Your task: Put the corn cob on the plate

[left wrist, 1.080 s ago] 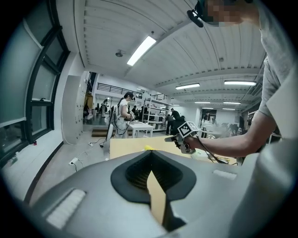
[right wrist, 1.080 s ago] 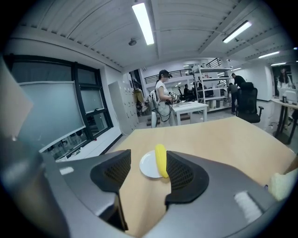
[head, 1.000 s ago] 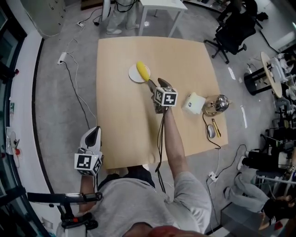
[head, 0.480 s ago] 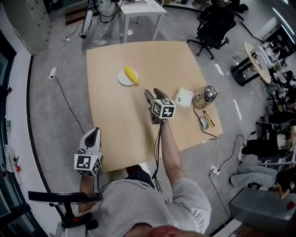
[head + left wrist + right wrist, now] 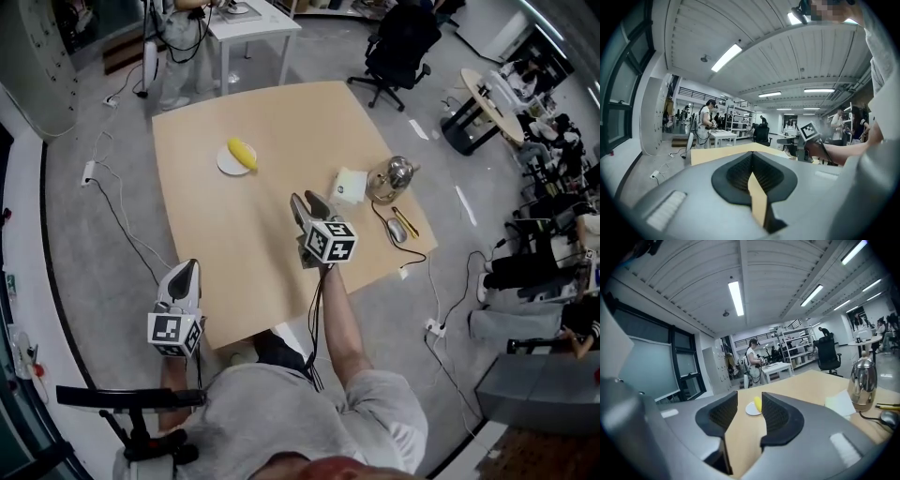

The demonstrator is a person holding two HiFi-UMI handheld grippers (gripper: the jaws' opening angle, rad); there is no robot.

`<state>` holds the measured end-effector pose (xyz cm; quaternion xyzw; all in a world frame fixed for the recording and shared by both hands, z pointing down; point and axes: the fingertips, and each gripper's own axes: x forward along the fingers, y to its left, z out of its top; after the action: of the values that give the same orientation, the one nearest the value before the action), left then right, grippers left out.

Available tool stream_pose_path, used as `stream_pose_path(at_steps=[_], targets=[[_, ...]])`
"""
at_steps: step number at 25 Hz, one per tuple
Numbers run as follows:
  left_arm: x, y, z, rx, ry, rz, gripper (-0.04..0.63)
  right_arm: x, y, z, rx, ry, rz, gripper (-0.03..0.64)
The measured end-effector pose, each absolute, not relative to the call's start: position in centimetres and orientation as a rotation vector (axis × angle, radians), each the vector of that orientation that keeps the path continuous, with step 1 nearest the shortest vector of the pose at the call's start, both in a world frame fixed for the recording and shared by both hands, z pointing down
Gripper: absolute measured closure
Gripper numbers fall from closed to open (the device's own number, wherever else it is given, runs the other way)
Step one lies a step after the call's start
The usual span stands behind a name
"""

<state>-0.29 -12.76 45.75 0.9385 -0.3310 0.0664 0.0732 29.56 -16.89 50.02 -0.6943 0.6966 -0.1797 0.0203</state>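
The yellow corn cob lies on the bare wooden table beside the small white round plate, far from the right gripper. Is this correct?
No. The head view shows the yellow corn cob lying on the small white round plate, not beside it. It is indeed far from the right gripper, whose empty jaws are closing.

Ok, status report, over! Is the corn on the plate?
Left gripper shut. Right gripper empty, jaws closing. Corn lying on plate. Nothing in the way.

Prob. lab/office: shelving racks (image 5: pixel 799 350), office chair (image 5: pixel 398 45), strip lights (image 5: pixel 736 297).
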Motion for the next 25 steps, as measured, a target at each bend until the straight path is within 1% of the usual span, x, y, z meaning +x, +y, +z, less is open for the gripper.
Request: stream_pose_path(at_steps=[5,9,11,15,19,25], targets=[[0.6,-11.9,45.5,2.853,-0.925,0.173,0.575,29.7,-13.5,49.1,-2.189,2.108,-0.505,0.464],[1.1,-11.7,45.7,2.878,-0.876,0.157,0.575,29.8,-11.1,49.6,-2.260,2.066,-0.453,0.493],[1.1,-11.5,46.2,2.888,-0.858,0.151,0.575,29.8,-9.7,49.8,-2.282,2.047,-0.441,0.494],[0.5,-10.2,45.9,2.904,-0.836,0.149,0.575,28.9,-6.0,48.5,-2.302,2.004,-0.415,0.503],[0.3,-8.6,45.1,2.921,-0.807,0.139,0.575,27.8,-2.3,47.0,-2.316,1.959,-0.371,0.526],[0.3,-6.9,44.4,2.952,-0.772,0.118,0.575,26.5,2.1,46.7,-2.343,1.909,-0.349,0.532]])
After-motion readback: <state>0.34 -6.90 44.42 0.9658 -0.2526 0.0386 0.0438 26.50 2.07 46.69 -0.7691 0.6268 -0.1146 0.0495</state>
